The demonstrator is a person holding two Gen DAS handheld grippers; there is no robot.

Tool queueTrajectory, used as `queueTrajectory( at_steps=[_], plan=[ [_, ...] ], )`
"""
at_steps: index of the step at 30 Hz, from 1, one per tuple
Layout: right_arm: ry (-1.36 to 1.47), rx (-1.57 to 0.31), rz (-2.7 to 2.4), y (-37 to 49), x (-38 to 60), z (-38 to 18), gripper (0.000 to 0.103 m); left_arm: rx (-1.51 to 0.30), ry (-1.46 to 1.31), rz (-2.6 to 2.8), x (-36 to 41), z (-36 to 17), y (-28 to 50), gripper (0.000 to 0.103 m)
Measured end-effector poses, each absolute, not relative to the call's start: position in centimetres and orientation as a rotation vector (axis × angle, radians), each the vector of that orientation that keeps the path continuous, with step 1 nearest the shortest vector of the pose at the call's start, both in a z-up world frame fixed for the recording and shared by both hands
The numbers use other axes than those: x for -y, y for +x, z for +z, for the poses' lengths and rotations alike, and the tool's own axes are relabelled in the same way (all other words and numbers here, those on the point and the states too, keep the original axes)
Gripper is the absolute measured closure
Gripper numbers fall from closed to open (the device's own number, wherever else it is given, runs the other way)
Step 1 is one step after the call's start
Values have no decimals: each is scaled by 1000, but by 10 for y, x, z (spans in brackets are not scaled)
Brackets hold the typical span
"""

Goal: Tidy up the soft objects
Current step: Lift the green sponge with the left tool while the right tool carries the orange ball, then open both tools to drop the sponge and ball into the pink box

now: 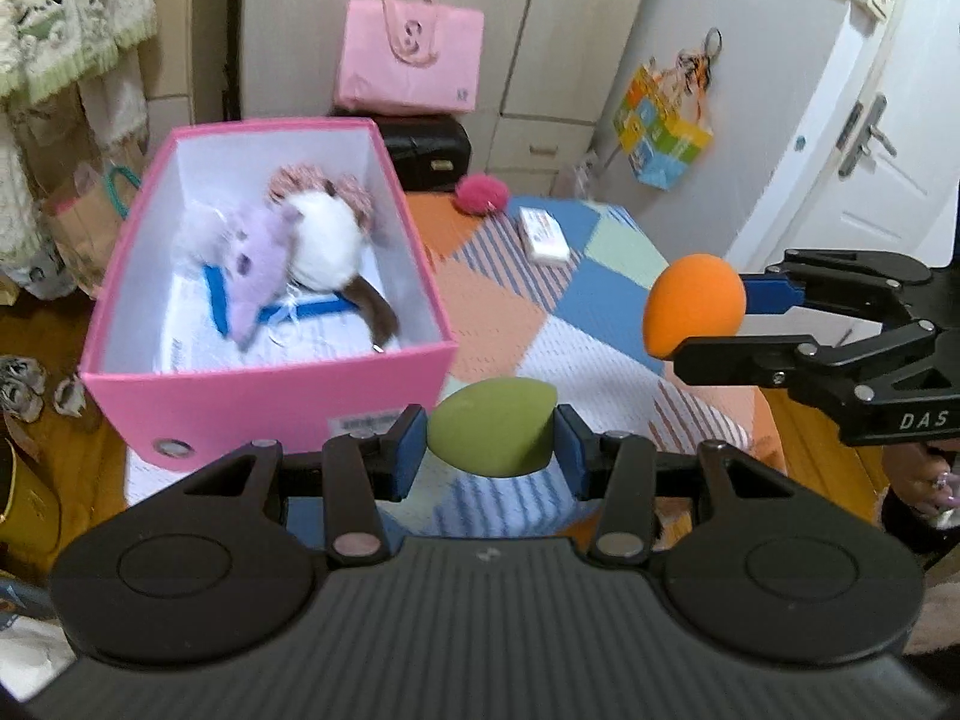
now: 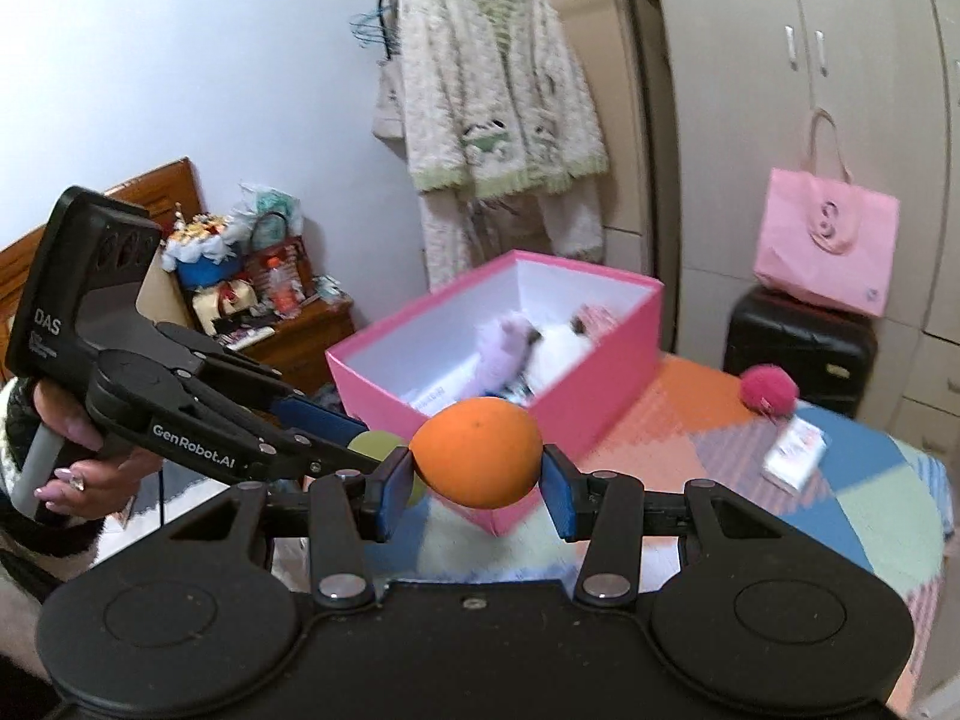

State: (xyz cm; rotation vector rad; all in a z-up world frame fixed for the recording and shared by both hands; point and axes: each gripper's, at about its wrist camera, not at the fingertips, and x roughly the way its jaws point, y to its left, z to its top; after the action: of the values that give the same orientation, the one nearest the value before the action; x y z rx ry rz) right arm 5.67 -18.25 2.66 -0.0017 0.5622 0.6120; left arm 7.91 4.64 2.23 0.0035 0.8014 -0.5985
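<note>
My left gripper [image 1: 491,447] is shut on a green egg-shaped sponge [image 1: 489,427], held above the patchwork mat just in front of the pink box [image 1: 270,402]. Inside that open box lie a purple plush toy [image 1: 255,267] and a white and brown plush [image 1: 327,243]. My right gripper [image 2: 475,477] is shut on an orange egg-shaped sponge [image 2: 477,453], with the pink box [image 2: 591,396] behind it. From the left wrist view the right gripper [image 1: 708,321] comes in from the right with the orange sponge [image 1: 693,312]. A pink pom-pom [image 1: 481,193] rests on the mat's far edge.
A small white packet [image 1: 543,235] lies on the patchwork mat [image 1: 522,306] near the pom-pom. Behind stand a black case [image 1: 429,150] with a pink tote bag [image 1: 411,57] on it, wardrobe doors and a hanging fluffy cardigan [image 2: 498,102]. A cluttered wooden nightstand [image 2: 288,324] is at left.
</note>
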Motion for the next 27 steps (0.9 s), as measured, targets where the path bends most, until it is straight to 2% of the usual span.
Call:
queueTrajectory(
  at_steps=[17, 27],
  plan=[
    [-73, -547, 632, 154, 109, 17, 51, -711, -12, -424, -98, 15, 160, 58],
    [-188, -691, 629, 215, 81, -26, 51, -743, 39, -340, -99, -15, 202, 58]
  ],
)
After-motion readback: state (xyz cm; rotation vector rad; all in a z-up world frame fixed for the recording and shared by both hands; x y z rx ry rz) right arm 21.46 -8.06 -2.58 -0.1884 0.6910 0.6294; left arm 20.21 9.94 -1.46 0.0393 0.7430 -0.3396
